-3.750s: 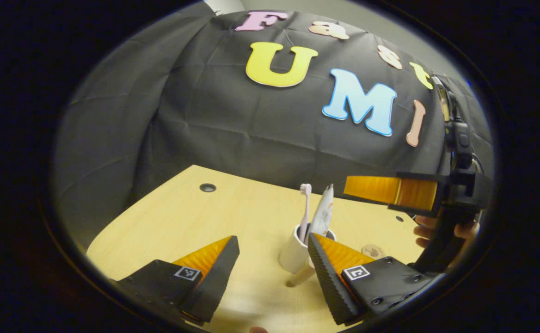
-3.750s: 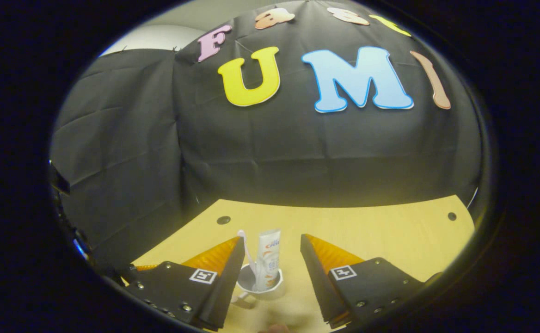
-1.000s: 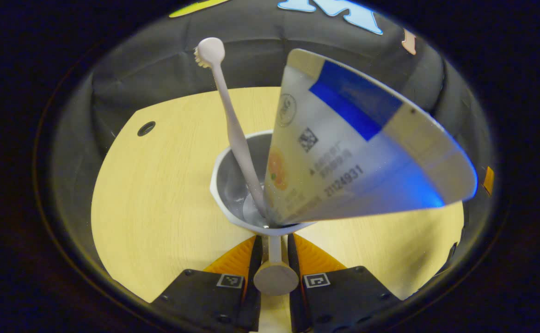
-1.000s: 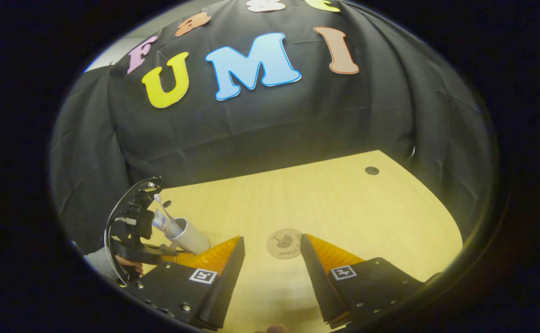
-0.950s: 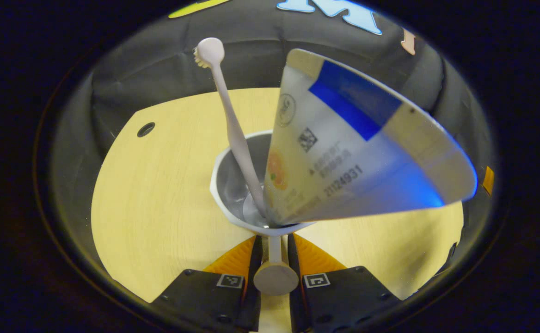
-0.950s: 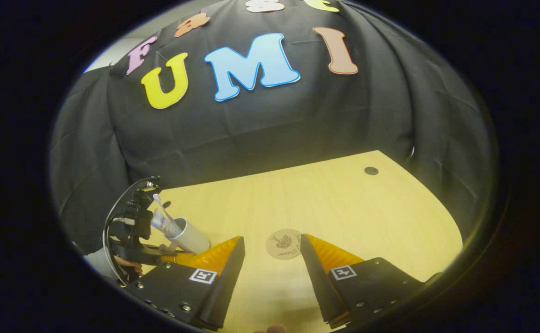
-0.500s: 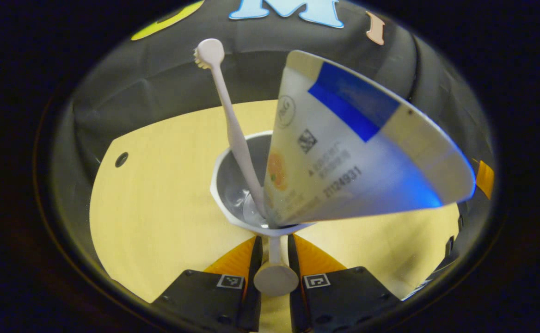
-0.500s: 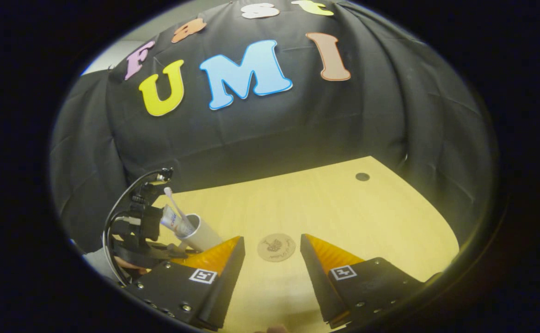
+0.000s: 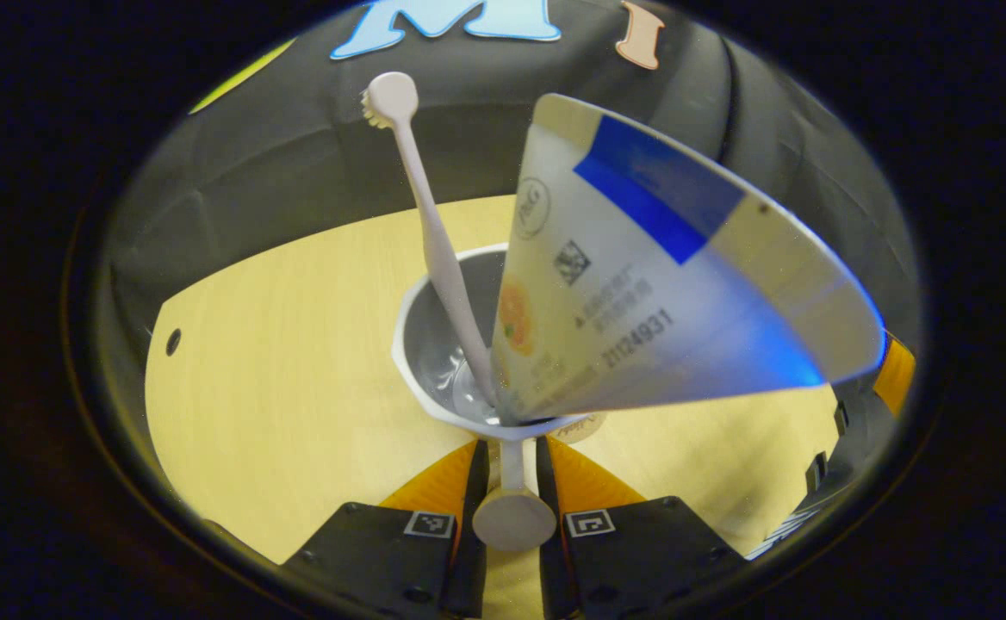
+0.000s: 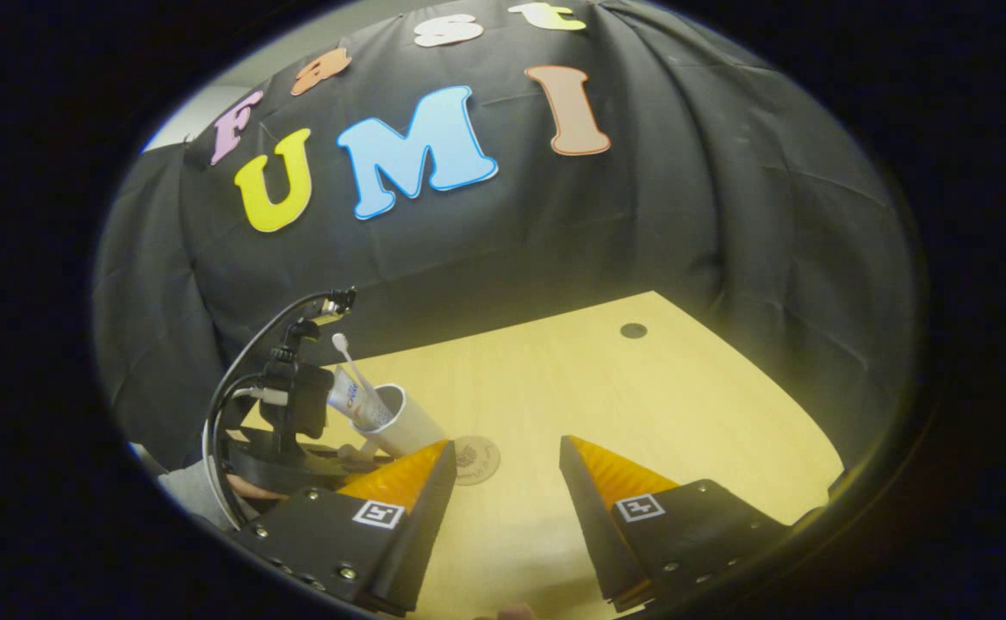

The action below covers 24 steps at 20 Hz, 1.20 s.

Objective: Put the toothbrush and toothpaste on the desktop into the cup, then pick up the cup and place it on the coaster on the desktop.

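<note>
The wooden desktop (image 9: 296, 362) takes up most of the left gripper view, with the black cloth wall (image 10: 641, 215) behind it. Next biggest thing is the toothpaste (image 9: 658, 284) tube, leaning out of the cup (image 9: 421, 344) toward the right and looming right at the camera. The cup is white and sits dead center just ahead of the left gripper (image 9: 512, 469), which is clamped on the cup's handle (image 9: 513, 508), one finger pressing each side of it. The toothbrush (image 9: 425, 224) stands in the cup too, tilted up and left, bristle head at the top. Just past the cup's near rim on the right you can see a sliver of the coaster (image 9: 585, 426) peeking out from under it; can't tell if the cup is touching it or held above.

In the right gripper view the cup is off to the left, tilted, with a hand (image 10: 245, 491) low behind that gripper. The coaster lies flat on the desktop just beside the cup's base. The right gripper (image 10: 503, 482) hangs over the desktop with its fingers spread wide, nothing between them, the coaster just inside its left finger
</note>
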Tool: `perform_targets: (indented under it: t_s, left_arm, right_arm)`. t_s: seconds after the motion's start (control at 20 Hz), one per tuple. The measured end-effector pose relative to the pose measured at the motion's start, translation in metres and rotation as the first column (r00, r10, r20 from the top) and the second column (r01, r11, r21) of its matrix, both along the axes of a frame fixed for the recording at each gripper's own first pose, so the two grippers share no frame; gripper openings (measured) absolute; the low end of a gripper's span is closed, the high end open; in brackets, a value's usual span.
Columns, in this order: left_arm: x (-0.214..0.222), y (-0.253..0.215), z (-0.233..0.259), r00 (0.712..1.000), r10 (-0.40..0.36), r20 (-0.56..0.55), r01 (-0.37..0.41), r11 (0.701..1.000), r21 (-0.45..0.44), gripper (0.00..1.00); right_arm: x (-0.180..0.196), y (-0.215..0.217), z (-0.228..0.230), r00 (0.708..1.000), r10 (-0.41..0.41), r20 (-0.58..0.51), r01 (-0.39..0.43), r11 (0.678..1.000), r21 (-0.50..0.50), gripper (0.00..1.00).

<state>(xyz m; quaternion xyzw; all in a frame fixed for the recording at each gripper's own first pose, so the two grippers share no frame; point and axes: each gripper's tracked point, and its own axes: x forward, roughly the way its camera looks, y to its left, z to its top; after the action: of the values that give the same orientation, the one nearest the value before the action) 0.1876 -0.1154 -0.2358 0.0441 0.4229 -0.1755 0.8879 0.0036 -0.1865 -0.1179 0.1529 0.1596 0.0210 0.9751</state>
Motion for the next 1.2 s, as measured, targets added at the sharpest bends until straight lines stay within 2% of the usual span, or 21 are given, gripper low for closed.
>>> perform_targets:
  t_s: [0.3, 0.65, 0.7, 0.9, 0.95, 1.0, 1.05, 1.1, 1.15, 1.2]
  left_arm:
    - [0.009, -0.029, -0.019, 0.999, -0.020, -0.045, 0.022, 0.999, 0.039, 0.32]
    - [0.024, -0.041, -0.030, 0.996, -0.014, -0.088, 0.021, 0.997, 0.079, 0.32]
    - [0.030, -0.045, -0.026, 0.995, -0.010, -0.095, 0.018, 0.996, 0.082, 0.29]
    - [0.030, -0.050, -0.035, 0.996, -0.010, -0.092, 0.020, 0.995, 0.101, 0.35]
    - [0.029, -0.051, -0.037, 0.996, -0.006, -0.091, 0.015, 0.995, 0.100, 0.33]
    - [0.029, -0.049, -0.038, 0.996, -0.002, -0.092, 0.011, 0.995, 0.099, 0.39]
    - [0.029, -0.048, -0.036, 0.996, -0.002, -0.090, 0.011, 0.995, 0.099, 0.28]
    - [0.028, -0.046, -0.034, 0.996, -0.002, -0.085, 0.010, 0.996, 0.094, 0.30]
    - [0.025, -0.043, -0.030, 0.997, -0.008, -0.081, 0.015, 0.996, 0.087, 0.37]
    - [0.017, -0.038, -0.019, 0.998, -0.006, -0.066, 0.011, 0.997, 0.075, 0.37]
  right_arm:
    - [0.002, -0.027, -0.006, 1.000, -0.023, -0.013, 0.023, 0.999, 0.034, 0.74]
    - [0.003, -0.041, -0.009, 0.999, -0.030, -0.020, 0.031, 0.998, 0.047, 0.74]
    - [0.002, -0.043, -0.009, 0.999, -0.032, -0.018, 0.033, 0.998, 0.048, 0.74]
    - [0.001, -0.045, -0.010, 0.999, -0.035, -0.025, 0.036, 0.998, 0.051, 0.74]
    - [0.001, -0.044, -0.011, 0.999, -0.034, -0.026, 0.036, 0.998, 0.051, 0.74]
    - [0.000, -0.044, -0.010, 0.999, -0.034, -0.025, 0.036, 0.998, 0.049, 0.74]
    - [-0.002, -0.042, -0.010, 0.999, -0.034, -0.025, 0.035, 0.998, 0.045, 0.74]
    - [-0.002, -0.041, -0.009, 0.999, -0.032, -0.025, 0.033, 0.999, 0.041, 0.74]
    - [-0.002, -0.039, -0.010, 0.999, -0.030, -0.025, 0.031, 0.999, 0.039, 0.74]
    - [-0.003, -0.038, -0.008, 0.999, -0.027, -0.023, 0.028, 0.999, 0.040, 0.74]
